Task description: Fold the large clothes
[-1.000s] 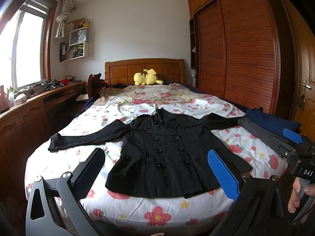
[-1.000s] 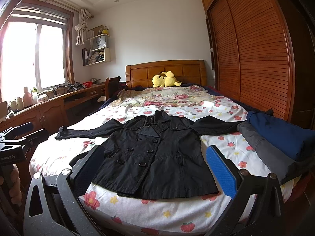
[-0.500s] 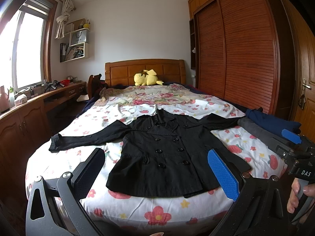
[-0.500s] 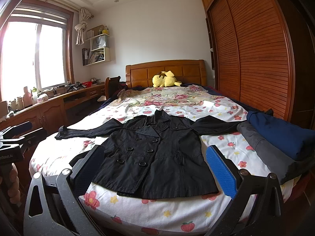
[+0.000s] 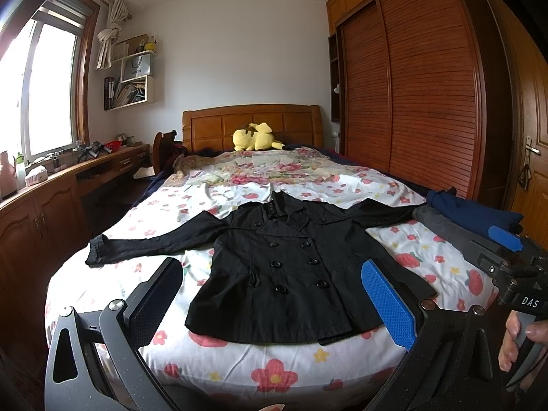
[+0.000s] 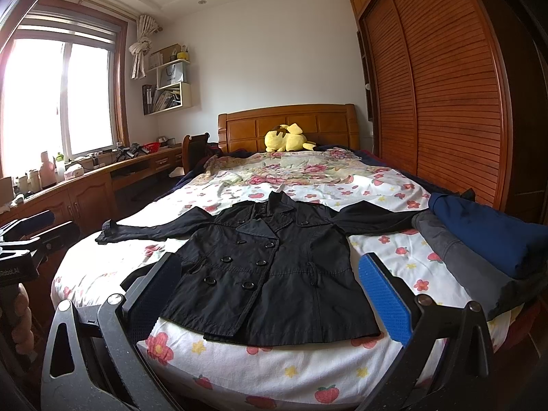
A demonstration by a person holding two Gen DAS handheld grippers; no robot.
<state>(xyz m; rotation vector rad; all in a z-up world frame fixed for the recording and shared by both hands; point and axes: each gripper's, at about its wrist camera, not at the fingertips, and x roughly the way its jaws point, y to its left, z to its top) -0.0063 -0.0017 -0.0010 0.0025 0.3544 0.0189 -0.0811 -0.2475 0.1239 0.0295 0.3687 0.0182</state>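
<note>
A black double-breasted coat lies flat, front up, on the flowered bed sheet, sleeves spread to both sides. It also shows in the right wrist view. My left gripper is open and empty, held before the bed's near edge, short of the coat's hem. My right gripper is open and empty, also short of the hem. The right gripper shows at the right edge of the left wrist view, and the left one at the left edge of the right wrist view.
Folded grey and navy clothes lie on the bed's right side. A yellow plush toy sits by the wooden headboard. A wooden desk runs along the left wall. A slatted wardrobe stands right.
Both views have shifted only slightly; the coat and both grippers stay as they were.
</note>
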